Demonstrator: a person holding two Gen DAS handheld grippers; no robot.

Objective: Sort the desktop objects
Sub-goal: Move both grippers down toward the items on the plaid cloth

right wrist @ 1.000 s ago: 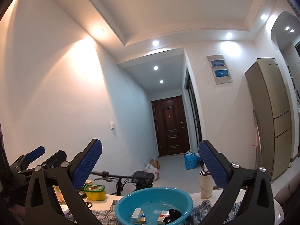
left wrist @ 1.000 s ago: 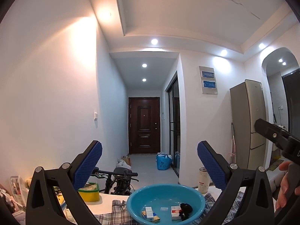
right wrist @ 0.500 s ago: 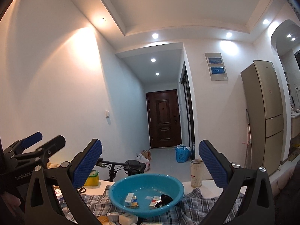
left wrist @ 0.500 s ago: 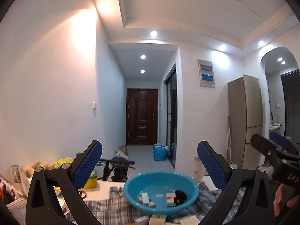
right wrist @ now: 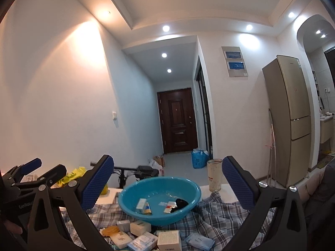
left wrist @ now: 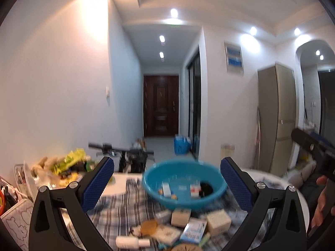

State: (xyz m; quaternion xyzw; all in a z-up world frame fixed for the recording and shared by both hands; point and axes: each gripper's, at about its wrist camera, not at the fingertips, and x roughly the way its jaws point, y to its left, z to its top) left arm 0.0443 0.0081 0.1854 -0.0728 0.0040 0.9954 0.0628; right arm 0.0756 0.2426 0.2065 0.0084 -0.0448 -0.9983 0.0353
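Left gripper (left wrist: 167,185): jaws spread wide, nothing between the blue pads (left wrist: 98,185). Right gripper (right wrist: 167,185): likewise agape and empty. Both hang above the near edge of the table (right wrist: 227,190), aimed at the basin (right wrist: 160,199).

Basin: blue, on the checked cloth (right wrist: 219,215) at mid-table; it holds two small boxes (right wrist: 143,206) and a black item (right wrist: 181,203).

Pile (right wrist: 144,237): boxes, a sachet and an amber disc on the cloth, just in front of the basin, toward the near edge. In the left view a white bottle (left wrist: 132,242) lies on its side at the pile's front.

Jar (right wrist: 214,174): upright behind the basin's right rim, near the far edge.

Change from half a second ago: both views have tipped downward, so more of the pile shows; the left view is motion-blurred. Basin contents unchanged.

Background: a bicycle (right wrist: 134,172) beyond the table; a fridge (right wrist: 290,117) at right.
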